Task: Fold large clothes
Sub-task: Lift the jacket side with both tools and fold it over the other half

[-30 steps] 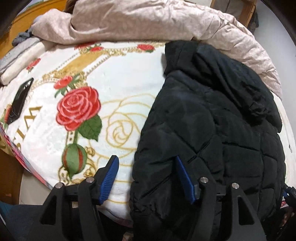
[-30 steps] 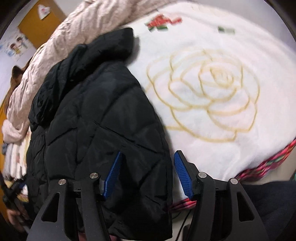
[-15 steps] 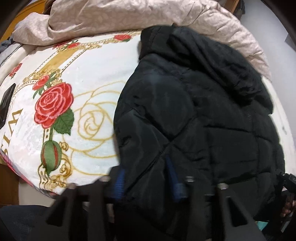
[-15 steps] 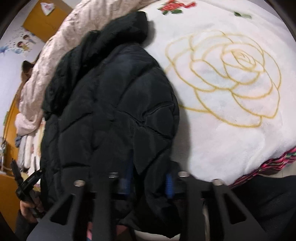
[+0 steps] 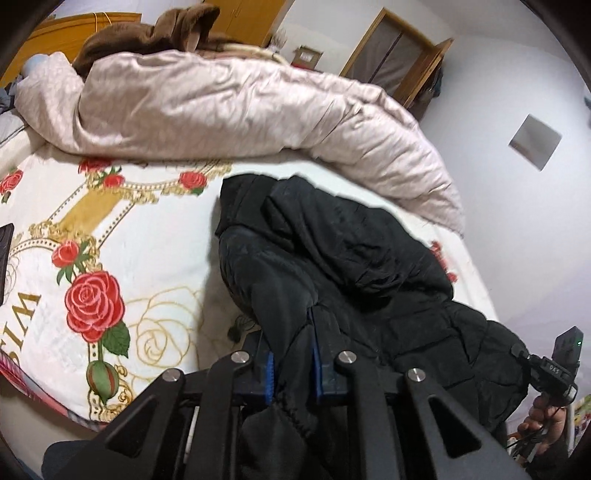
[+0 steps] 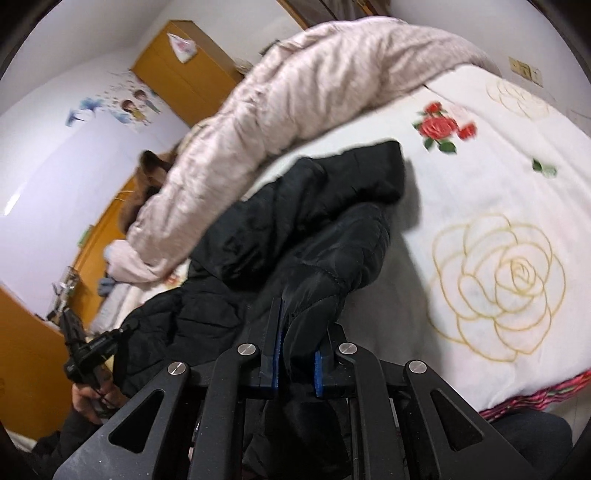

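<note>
A black quilted puffer jacket (image 5: 354, 266) lies on the rose-print blanket, hood toward the far side. My left gripper (image 5: 292, 354) is shut on the jacket's near hem at its left corner, with black fabric bunched between the blue pads. My right gripper (image 6: 297, 354) is shut on the jacket (image 6: 295, 221) at its right near corner. Both hem corners are lifted off the bed. In the left wrist view the right gripper's body (image 5: 554, 365) shows at the right edge; in the right wrist view the left gripper's body (image 6: 88, 347) shows at the left.
A white blanket (image 5: 122, 258) with red and gold roses covers the bed. A pale pink duvet (image 5: 236, 107) is heaped along the far side, with a brown garment (image 5: 147, 33) behind it. A dark flat object (image 5: 5, 254) lies at the blanket's left edge. An orange wardrobe (image 6: 184, 81) stands beyond.
Both grippers went from open over the jacket's near hem to shut on it. They have since lifted the hem, and both views now tilt up to show the room.
</note>
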### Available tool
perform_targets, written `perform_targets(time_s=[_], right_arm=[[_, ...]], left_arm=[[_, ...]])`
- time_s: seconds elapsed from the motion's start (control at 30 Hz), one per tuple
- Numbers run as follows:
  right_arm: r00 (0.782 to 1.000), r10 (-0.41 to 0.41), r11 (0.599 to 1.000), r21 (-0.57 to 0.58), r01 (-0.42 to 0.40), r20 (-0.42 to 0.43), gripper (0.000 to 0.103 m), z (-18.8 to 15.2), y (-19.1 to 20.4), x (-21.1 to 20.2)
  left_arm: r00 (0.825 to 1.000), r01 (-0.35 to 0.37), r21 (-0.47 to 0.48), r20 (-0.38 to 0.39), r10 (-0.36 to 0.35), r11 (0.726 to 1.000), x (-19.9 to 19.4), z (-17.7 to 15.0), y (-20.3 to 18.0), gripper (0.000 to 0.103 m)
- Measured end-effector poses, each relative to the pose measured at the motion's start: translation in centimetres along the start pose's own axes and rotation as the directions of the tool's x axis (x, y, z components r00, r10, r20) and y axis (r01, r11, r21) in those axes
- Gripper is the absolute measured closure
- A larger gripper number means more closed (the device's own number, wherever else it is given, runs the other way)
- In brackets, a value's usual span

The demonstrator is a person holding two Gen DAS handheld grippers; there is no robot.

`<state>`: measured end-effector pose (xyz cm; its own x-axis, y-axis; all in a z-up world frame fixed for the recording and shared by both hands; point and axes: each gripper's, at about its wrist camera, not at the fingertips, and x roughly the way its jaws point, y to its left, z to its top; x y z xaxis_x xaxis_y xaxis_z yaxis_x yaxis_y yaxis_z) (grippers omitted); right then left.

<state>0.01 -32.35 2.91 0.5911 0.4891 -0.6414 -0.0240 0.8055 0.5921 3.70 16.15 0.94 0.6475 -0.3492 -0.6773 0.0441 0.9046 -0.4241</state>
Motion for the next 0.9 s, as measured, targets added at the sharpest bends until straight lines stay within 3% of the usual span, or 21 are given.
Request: perform_targets(time_s=[0.1, 0.23, 0.37, 0.63, 0.9], right_arm=[[1.0, 0.021, 1.0, -0.009, -0.021, 0.009, 0.09, -1.0, 1.2, -1.1], [0.999, 0.046, 0.998, 0.052, -0.045, -0.013, 0.09, -2.6, 0.1, -1.9], [0.999, 0.049, 0.996, 0.078, -0.048, -0.012, 0.09, -1.1, -0.1, -0.7], [0.997, 0.064, 0.989, 0.129, -0.068, 0.04, 0.09, 6.4, 0.0, 2.6], [1.0, -0.019, 0.965, 0.262, 0.022, -0.017, 0.089, 14.9, -3.8, 10.3]], left_arm=[[1.0, 0.028, -0.007, 0.009, -0.028, 1.0, -1.7, -0.6, 0.1, 0.088], [0.999, 0.035, -0.046, -0.017, -0.035, 0.998, -1.9, -1.8, 1.0, 0.088], [0.999, 0.047, -0.089, -0.023, -0.049, 0.995, -0.9, -1.1, 1.3, 0.088], [0.998, 0.059, -0.088, 0.025, -0.057, 0.994, 1.6, 5.9, 0.1, 0.088], [1.0, 0.004, -0.111, -0.016, -0.005, 0.994, 10.7, 13.8, 0.6, 0.085]])
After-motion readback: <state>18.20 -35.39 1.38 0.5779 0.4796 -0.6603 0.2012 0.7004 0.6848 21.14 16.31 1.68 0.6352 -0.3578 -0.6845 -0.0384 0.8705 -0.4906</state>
